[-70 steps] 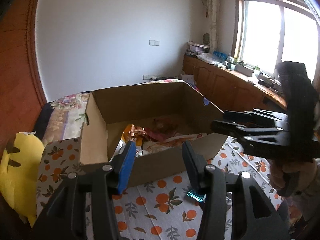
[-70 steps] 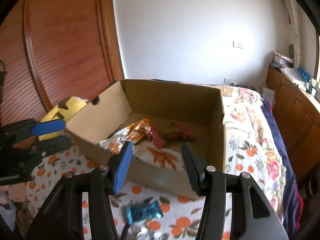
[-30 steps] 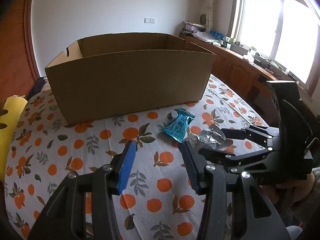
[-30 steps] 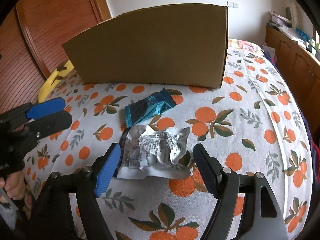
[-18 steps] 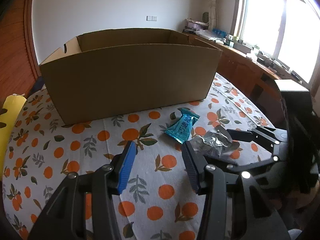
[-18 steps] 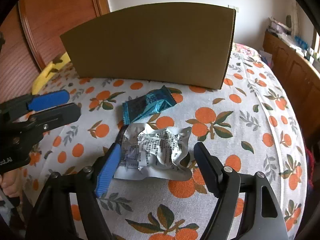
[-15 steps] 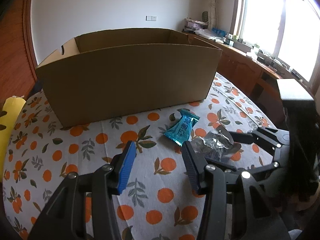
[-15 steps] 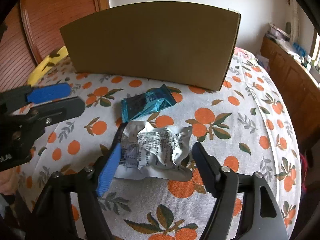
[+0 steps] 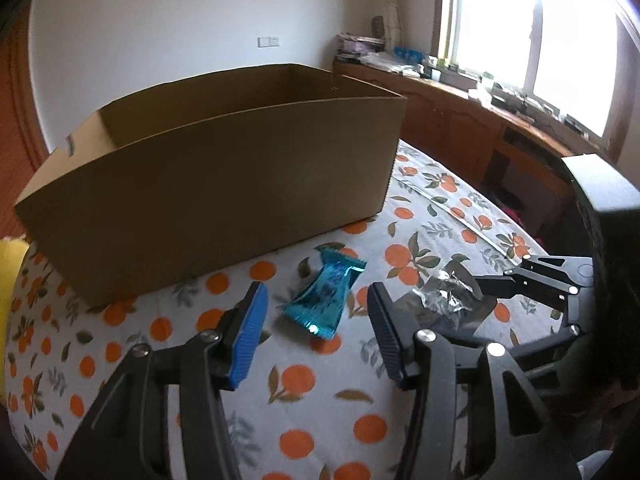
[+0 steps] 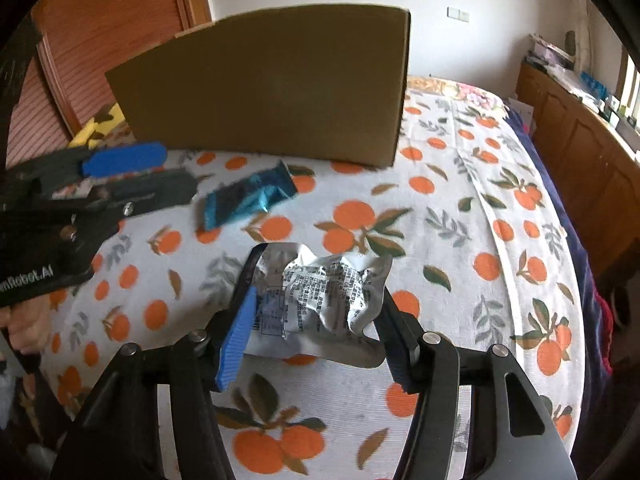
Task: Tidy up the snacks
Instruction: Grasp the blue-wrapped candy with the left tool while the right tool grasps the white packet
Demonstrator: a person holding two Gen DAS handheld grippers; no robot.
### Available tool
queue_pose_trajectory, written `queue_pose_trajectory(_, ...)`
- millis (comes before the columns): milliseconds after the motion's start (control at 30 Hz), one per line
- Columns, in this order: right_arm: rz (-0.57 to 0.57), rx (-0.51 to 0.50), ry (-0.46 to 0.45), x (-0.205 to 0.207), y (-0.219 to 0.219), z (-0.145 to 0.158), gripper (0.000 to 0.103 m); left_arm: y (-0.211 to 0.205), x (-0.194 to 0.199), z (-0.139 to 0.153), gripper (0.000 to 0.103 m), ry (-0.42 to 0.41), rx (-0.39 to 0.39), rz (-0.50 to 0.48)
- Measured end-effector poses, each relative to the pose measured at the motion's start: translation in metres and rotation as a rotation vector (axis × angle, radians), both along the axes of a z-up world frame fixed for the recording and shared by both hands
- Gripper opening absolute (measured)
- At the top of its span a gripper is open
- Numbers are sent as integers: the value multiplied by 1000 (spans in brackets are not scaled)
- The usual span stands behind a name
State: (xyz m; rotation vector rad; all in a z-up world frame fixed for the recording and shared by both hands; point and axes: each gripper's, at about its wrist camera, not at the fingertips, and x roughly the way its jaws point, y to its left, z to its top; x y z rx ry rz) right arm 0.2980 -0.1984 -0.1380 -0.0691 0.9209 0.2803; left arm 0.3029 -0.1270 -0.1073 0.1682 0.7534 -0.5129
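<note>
- A yellow cushion (image 10: 94,130) peeks out at the left end of the cardboard box (image 9: 224,184), against a wooden slatted door (image 10: 80,60).
- The cardboard box stands open-topped on the orange-print cloth (image 10: 452,208); its tall front wall hides whatever lies inside from both cameras.
- The left tongs (image 9: 314,322) hang in front of the box with their jaws apart and nothing between them; the blue pad (image 9: 246,338) and the black one flank the near end of the teal snack packet (image 9: 326,298) without touching it.
- The teal snack packet lies flat on the cloth just in front of the box, near its right half, tilted with one crimped end toward the box.
- The silver snack packet (image 10: 320,304), crumpled and printed with small text, sits further from the box than the teal one, just beside it.
- The right tongs (image 10: 314,320) have their jaws closed in on the silver snack packet, a pad against each side of it; whether it is lifted off the cloth I cannot tell.
- To the right of the box, a floral bedspread (image 10: 472,94) shows, then a low wooden cabinet (image 9: 460,128) cluttered on top, beneath a bright window (image 9: 532,28).
</note>
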Motion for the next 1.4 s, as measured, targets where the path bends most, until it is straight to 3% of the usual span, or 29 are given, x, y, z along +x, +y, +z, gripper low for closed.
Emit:
queue_pose_trajectory(367, 12, 15, -22, -8, -1, -3, 61, -28, 25, -16, 56, 42, 111, -54)
queue_pose_trajectory(567, 10, 21, -24, -8, -2, -3, 61, -19, 38, -29, 56, 113, 93, -47)
queue_pose_trajectory(700, 5, 39, -26, -10, -3, -3, 61, -7, 44, -28, 55, 148, 36, -44)
queue_pose_trajectory(900, 10, 32, -26, -8, 0, -3, 61, -9, 43, -29, 53, 135, 80, -64)
queue_pose_trajectory(1167, 18, 68, -24, -7, -4, -3, 61, -14, 32, -28, 23, 99, 105, -53)
queue_pose_trajectory(1400, 61, 95, -20, -9, -4, -3, 61, -14, 24, -27, 21, 110, 120, -12)
